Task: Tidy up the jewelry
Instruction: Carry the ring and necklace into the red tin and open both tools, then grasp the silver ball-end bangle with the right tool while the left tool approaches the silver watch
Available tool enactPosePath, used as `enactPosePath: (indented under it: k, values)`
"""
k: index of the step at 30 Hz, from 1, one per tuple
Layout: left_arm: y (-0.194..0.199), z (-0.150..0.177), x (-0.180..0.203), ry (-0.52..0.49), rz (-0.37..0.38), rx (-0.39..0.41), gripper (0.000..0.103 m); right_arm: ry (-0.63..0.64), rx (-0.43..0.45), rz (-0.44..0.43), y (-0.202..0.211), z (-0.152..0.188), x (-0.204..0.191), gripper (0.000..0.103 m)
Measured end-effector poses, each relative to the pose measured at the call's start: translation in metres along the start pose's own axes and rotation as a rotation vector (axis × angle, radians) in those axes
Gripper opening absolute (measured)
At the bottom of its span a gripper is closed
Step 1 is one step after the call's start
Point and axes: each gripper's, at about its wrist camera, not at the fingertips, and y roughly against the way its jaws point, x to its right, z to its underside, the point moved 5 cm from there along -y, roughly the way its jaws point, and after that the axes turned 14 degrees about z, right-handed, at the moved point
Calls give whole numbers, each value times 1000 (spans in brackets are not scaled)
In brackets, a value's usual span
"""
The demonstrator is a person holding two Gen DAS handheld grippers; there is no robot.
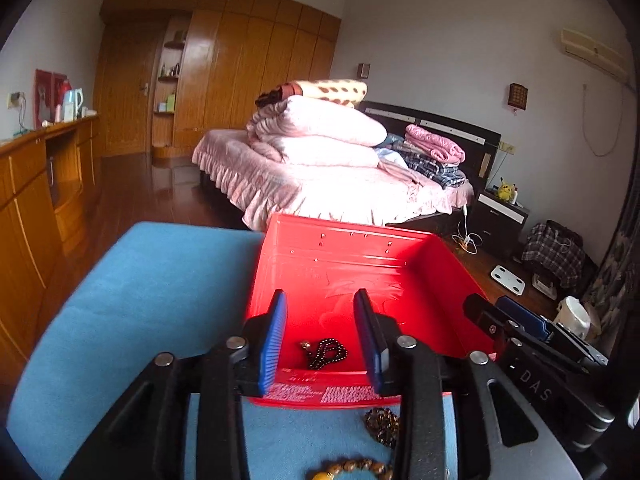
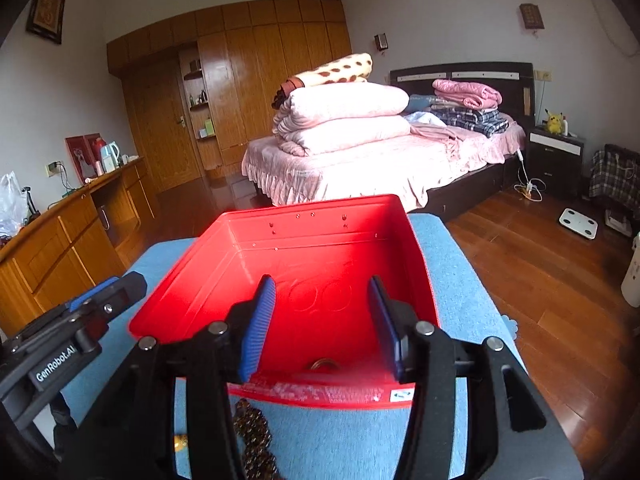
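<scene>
Both claws, left claw (image 1: 322,334) and right claw (image 2: 320,326), gape empty over the red box (image 1: 340,256). Remaining brown bead strand (image 2: 252,436) lies bench-side of the box's near wall (under your right claw, nearer).

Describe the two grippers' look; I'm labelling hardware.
Both are black linkage frames with silver pivot pins and ribbed blue pads on the fingers. The left gripper reads "GenRobot.AI" on its side; the right gripper reads "DAS". No cables or sleeves show.

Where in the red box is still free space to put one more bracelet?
Most of the red box floor is bare, from the black bead string at the near wall to the far wall. Crowded: blue mat in front, with brown bead bracelets.
</scene>
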Motion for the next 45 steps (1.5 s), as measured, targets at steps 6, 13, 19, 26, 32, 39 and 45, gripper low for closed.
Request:
enactPosePath:
  k: [6, 13, 19, 26, 32, 39, 45]
  values:
    - [62, 21, 4, -52, -7, 27, 46, -13, 42, -46, 71, 22, 5, 48]
    - [114, 78, -2, -54, -42, 9, 66, -5, 21, -48, 134, 85, -4, 55]
    - [138, 119, -18, -41, -84, -14, 81, 47, 16, -62, 151, 127, -25, 66]
    - [162, 149, -34, -39, -120, -22, 86, 105, -42, -95, 151, 164, -52, 73]
    - [175, 158, -50, -30, -154, -20, 89, 108, -58, -70, 145, 176, -59, 86]
    - [180, 161, -61, -17, -145, -13, 90, 100, -71, -18, 133, 181, -63, 87]
    - [181, 162, -65, 3, -124, -3, 90, 133, -88, 66, 127, 180, -68, 90]
